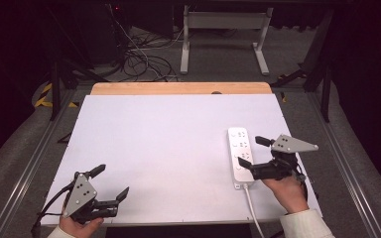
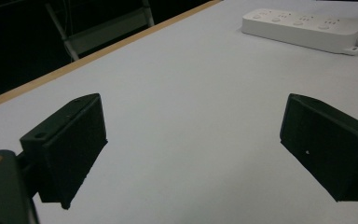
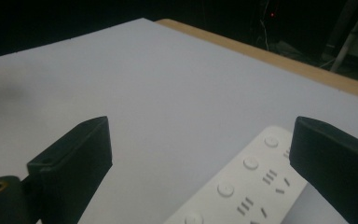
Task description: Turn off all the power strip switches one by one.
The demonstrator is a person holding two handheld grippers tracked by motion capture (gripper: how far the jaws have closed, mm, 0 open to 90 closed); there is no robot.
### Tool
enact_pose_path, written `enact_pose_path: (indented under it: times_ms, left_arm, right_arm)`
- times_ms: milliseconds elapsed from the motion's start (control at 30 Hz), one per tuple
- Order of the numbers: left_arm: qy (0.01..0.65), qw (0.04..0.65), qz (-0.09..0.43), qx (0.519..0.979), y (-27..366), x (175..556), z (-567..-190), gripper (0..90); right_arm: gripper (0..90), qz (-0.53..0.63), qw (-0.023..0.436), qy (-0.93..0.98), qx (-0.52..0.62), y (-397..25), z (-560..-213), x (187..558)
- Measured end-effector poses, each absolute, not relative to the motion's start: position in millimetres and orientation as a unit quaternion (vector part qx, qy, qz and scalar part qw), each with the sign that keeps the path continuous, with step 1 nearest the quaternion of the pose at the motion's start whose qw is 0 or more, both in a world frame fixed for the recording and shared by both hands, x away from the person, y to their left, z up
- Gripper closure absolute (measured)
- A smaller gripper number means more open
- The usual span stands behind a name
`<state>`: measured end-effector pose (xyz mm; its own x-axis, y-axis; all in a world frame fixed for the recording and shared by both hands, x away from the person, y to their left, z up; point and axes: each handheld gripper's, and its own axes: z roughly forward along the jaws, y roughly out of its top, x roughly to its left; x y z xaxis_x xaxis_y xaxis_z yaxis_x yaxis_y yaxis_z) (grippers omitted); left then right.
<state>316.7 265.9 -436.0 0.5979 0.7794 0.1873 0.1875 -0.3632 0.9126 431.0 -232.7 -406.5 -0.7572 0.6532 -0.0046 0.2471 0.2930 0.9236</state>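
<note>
near the front left corner of the bench, the left gripper (image 1: 113, 182) is held by the person's left hand (image 1: 79, 227), with its two black jaws spread wide and nothing between them. in the left gripper view only the bare white surface lies between the jaws, and i cannot tell if the jaws touch the surface or hang a little above it.

toward the right edge, the right gripper (image 1: 251, 151) is held by the person's right hand (image 1: 286, 191), which comes out of a light sleeve (image 1: 305, 224). its jaws are also spread wide and hold nothing. they stand over the near half of a white power strip (image 1: 240, 154); in the right gripper view the strip (image 3: 242, 186) lies under the right jaw, but contact is not clear.

the power strip lies on the right part of the bench, its length running from front to back, and its white cable (image 1: 253, 210) goes off over the front edge.

the bench (image 1: 168, 144) has a white top with a wooden strip (image 1: 181, 88) along the far edge. behind it, the dark room has a grey floor, a bundle of cables (image 1: 141, 57) and a white metal frame (image 1: 224, 34).
</note>
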Motion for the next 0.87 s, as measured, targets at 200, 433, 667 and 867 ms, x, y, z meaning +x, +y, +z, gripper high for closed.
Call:
enact_pose_path:
  times_ms: [200, 433, 667, 867]
  left_arm:
    - [0.315, 0.467, 0.318, 0.763, 266, 316, -436, 7.3]
    - [0.314, 0.468, 0.317, 0.763, 266, 316, -436, 7.3]
    - [0.314, 0.470, 0.317, 0.761, 267, 316, -435, 7.2]
    - [0.317, 0.476, 0.309, 0.760, 268, 317, -436, 6.3]
  right_arm:
    - [6.4, 0.503, 0.178, 0.786, 0.312, -251, -420, 420]
    - [5.6, 0.501, 0.193, 0.787, 0.303, -262, -437, 408]
    - [0.3, 0.486, 0.199, 0.800, 0.290, -264, -449, 403]
    - [0.0, 0.487, 0.203, 0.798, 0.291, -265, -450, 400]
